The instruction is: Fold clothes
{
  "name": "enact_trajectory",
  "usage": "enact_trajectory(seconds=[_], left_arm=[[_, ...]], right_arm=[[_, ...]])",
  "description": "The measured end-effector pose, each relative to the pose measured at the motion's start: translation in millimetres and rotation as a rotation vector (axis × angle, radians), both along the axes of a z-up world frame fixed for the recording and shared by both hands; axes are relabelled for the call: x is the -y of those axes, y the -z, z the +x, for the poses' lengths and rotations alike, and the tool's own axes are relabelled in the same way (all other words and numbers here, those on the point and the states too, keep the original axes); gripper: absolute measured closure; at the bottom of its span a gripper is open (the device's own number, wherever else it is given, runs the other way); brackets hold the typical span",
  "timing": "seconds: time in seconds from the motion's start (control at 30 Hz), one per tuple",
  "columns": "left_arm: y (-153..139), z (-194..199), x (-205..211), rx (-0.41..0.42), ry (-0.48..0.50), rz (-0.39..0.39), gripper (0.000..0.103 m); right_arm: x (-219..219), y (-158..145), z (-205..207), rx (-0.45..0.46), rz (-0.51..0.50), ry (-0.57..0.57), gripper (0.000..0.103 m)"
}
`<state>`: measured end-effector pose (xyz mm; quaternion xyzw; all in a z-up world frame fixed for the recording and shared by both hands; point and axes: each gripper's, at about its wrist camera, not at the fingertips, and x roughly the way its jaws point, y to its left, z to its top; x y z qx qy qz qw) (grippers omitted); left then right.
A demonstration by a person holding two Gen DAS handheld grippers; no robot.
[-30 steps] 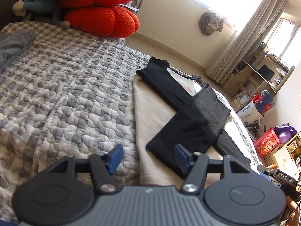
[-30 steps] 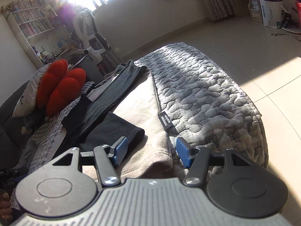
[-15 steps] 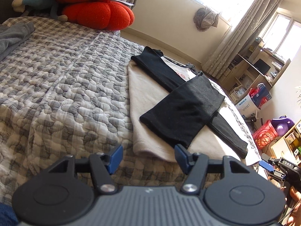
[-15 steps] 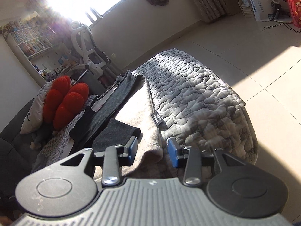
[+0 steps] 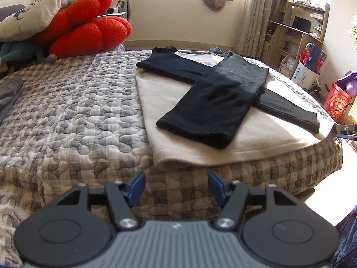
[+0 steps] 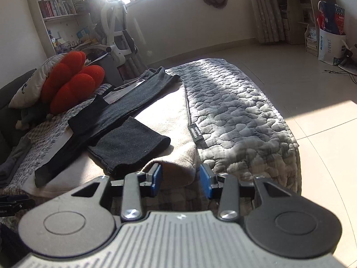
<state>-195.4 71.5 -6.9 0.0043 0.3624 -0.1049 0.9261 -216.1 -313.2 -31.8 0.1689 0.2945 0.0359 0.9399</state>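
Observation:
A shirt with a white body and black sleeves [image 5: 214, 102] lies on a beige blanket [image 5: 156, 102] on the bed, both sleeves folded across the body. It also shows in the right wrist view [image 6: 125, 122]. My left gripper [image 5: 176, 186] is open and empty, hanging off the bed's near edge below the blanket's corner. My right gripper [image 6: 180, 178] is open and empty, its fingers on either side of the beige blanket's near corner [image 6: 176, 167] without touching it. The right gripper's tip shows at the right edge of the left wrist view [image 5: 344, 130].
A grey quilted bedspread [image 5: 67, 116] covers the bed. A red cushion [image 5: 89, 29] and a pillow [image 5: 33, 17] sit at the head. Grey clothing [image 5: 9, 91] lies at the left. Shelves, a desk and bags [image 5: 312, 60] stand on the right; tiled floor [image 6: 312, 89] is beyond.
Both grippers have drawn back from the shirt toward the bed's near edge. The right gripper's fingers have narrowed somewhat. The shirt has not moved.

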Motion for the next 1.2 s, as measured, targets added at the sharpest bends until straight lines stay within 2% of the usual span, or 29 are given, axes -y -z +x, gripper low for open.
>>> enact_trajectory(seconds=[0.17,0.23,0.3,0.4,0.53,0.77,0.8,0.87,0.93,1.0,1.03,1.07,1.1,1.13,1.2], left_arm=[[3.7,4.2,8.3,0.008,-0.004,0.074,0.044],[1.1,5.2,7.1,0.025,-0.016,0.068,0.050],[-1.8,6.8,3.6,0.036,-0.022,0.044,0.052],[-4.0,10.3,0.7,0.039,-0.024,0.027,0.062],[-8.7,10.2,-0.1,0.053,-0.006,0.013,0.070],[-9.3,26.2,-16.8,0.008,-0.081,-0.110,0.070],[-8.7,26.5,-18.9,0.004,-0.096,-0.127,0.067],[-6.5,23.8,-19.6,-0.003,-0.121,-0.158,0.064],[-5.9,22.1,-17.8,-0.012,-0.131,-0.182,0.053],[-6.5,23.0,-15.0,-0.021,-0.138,-0.198,0.051],[-7.0,23.6,-13.4,-0.016,-0.139,-0.186,0.056],[-7.9,23.9,-11.9,-0.004,-0.137,-0.160,0.068],[-8.7,24.2,-10.3,0.009,-0.135,-0.134,0.092],[-9.9,24.3,-11.1,0.012,-0.128,-0.134,0.098],[-13.7,24.1,-18.2,-0.002,-0.108,-0.189,0.098]], right_arm=[[3.1,0.1,12.2,-0.010,0.004,0.035,0.064],[3.6,0.5,11.3,-0.004,0.008,0.040,0.064],[5.4,0.4,9.4,0.003,0.025,0.042,0.064],[13.1,1.1,8.5,0.016,0.106,0.040,0.064],[18.0,1.0,8.1,0.017,0.178,0.035,0.064],[16.6,5.7,11.2,0.003,0.201,0.021,0.062],[16.2,6.8,10.2,0.005,0.203,0.021,0.062],[14.8,8.6,7.3,0.007,0.209,0.018,0.067],[13.2,12.5,4.9,-0.002,0.244,0.011,0.071],[8.6,13.2,4.3,-0.004,0.229,0.019,0.077],[6.1,12.6,3.8,-0.003,0.210,0.027,0.085],[4.5,12.2,3.2,-0.001,0.197,0.036,0.096],[7.0,12.1,2.3,0.004,0.215,0.045,0.098],[11.9,12.9,1.1,0.011,0.259,0.053,0.098],[18.8,10.5,-1.9,0.022,0.306,0.067,0.098]])
